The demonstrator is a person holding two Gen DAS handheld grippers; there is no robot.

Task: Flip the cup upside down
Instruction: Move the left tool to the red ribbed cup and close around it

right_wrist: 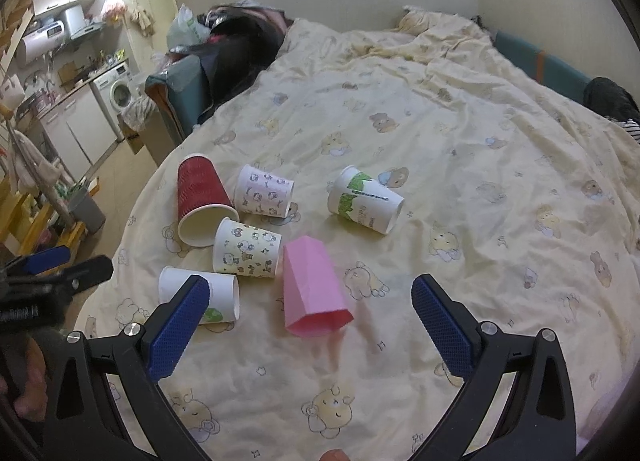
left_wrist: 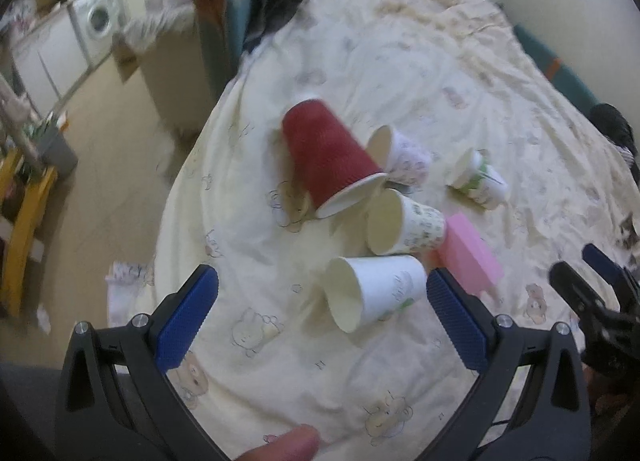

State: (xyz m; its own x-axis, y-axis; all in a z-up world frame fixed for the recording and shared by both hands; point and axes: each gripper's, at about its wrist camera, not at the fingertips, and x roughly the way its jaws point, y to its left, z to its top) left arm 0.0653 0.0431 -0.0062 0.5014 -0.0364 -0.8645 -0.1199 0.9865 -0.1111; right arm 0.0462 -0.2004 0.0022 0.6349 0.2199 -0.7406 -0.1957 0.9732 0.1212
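Big bear-print duvet [right_wrist: 460, 165], soft and lumpy, so nothing sits steady. Six cups lie tipped near its edge; the red ribbed paper cup [right_wrist: 202, 197] is biggest. Looks feather-light and crushable, so I'd pinch mid-wall gently. Left gripper [left_wrist: 322, 303] and right gripper [right_wrist: 310, 311] both gape wide, empty.

Both wrist cameras are looking forward and down at the bed [right_wrist: 460, 149]. The left view is sitting tilted, nearer the cups; the right is facing farther. Both are sharing the red cup [left_wrist: 328, 153] [right_wrist: 202, 197] cluster.
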